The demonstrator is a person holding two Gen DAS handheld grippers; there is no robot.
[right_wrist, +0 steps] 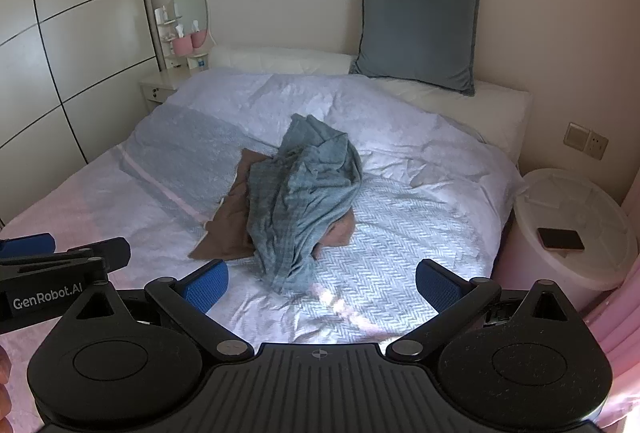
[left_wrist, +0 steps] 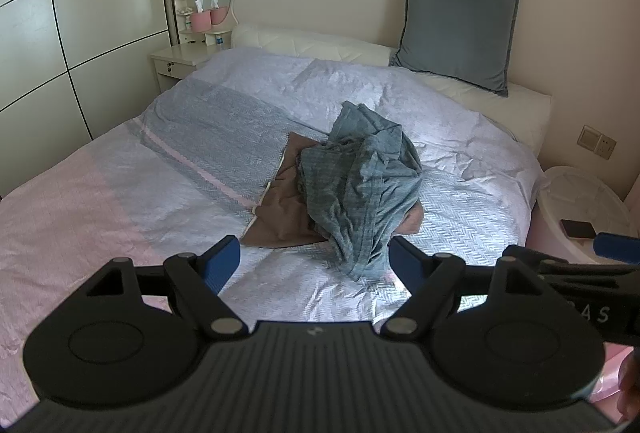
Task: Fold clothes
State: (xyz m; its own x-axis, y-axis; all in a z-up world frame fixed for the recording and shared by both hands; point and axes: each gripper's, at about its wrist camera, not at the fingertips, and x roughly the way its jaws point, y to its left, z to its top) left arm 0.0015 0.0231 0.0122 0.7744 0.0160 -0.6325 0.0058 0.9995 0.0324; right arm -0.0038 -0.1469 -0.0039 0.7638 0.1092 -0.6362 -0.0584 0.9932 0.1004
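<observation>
On the middle of the bed (left_wrist: 120, 193), a blue-grey garment (left_wrist: 360, 185) lies in a crumpled heap, draped over a flat brown cloth (left_wrist: 280, 209) whose left part shows bare beside it; a pinkish piece (right_wrist: 340, 229) peeks out under the heap's right edge. Both tools are held back from the pile, above the near part of the bedspread. Left gripper (left_wrist: 316, 265): jaws spread wide, nothing between them, aimed at the lower end of the heap. Right gripper (right_wrist: 322, 287): jaws likewise apart and empty, aimed at the same end — the two are side by side, each visible at the edge of the other's view. This stance suits a start position: open jaws allow each tool to pinch a separate edge of the garment so it can be lifted clear and spread flat. No folding has been done yet, judging by the heap. A grey cushion (left_wrist: 456, 29) leans against the wall at the head of the bed, and a phone (right_wrist: 560, 239) rests on a white round tub (right_wrist: 580, 273) to the right — both well apart from the work area.
</observation>
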